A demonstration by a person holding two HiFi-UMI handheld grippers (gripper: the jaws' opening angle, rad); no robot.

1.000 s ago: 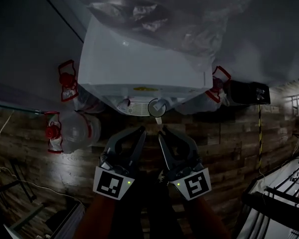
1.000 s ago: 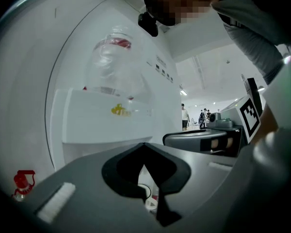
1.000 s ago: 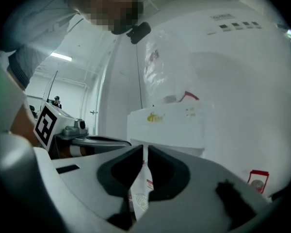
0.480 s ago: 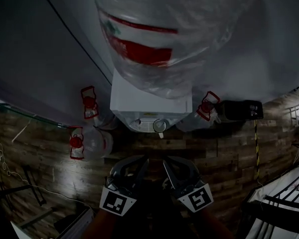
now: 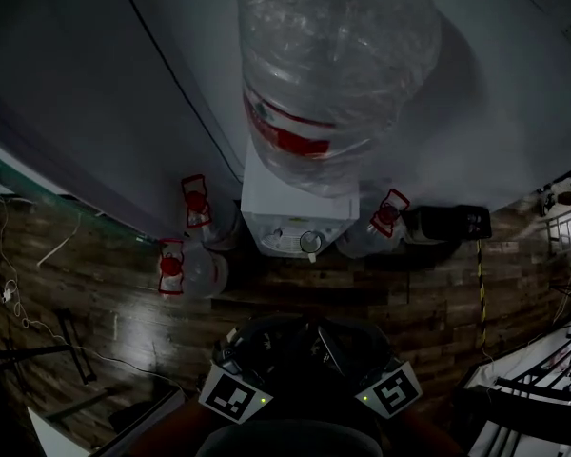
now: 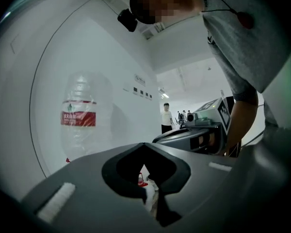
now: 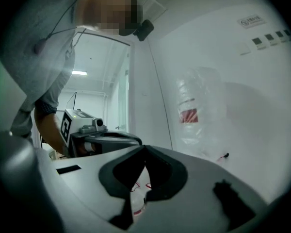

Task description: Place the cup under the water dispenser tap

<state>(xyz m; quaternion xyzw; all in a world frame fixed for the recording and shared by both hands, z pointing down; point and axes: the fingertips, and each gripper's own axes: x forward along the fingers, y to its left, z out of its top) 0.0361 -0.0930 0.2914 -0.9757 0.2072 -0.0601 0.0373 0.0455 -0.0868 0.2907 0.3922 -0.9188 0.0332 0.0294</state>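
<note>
Dark wood-plank floor [image 5: 124, 303], white wall behind. Small round cup [image 5: 311, 243] sits at the front of the white water dispenser [image 5: 271, 198], under its tap. Big clear water bottle with red label [image 5: 324, 74] tops the dispenser. Red-handled clear jugs [image 5: 192, 267] flank the dispenser. Left gripper [image 6: 144, 144] and right gripper [image 7: 145, 147], well apart from the dispenser, are both clenched and empty.

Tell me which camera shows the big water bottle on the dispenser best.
The left gripper view: the water bottle stands side-on and well lit, red label plain, though the left gripper hides its base. The head view shows the bottle seated on the white dispenser, but dim. The right gripper view shows it pale and washed out.
</note>
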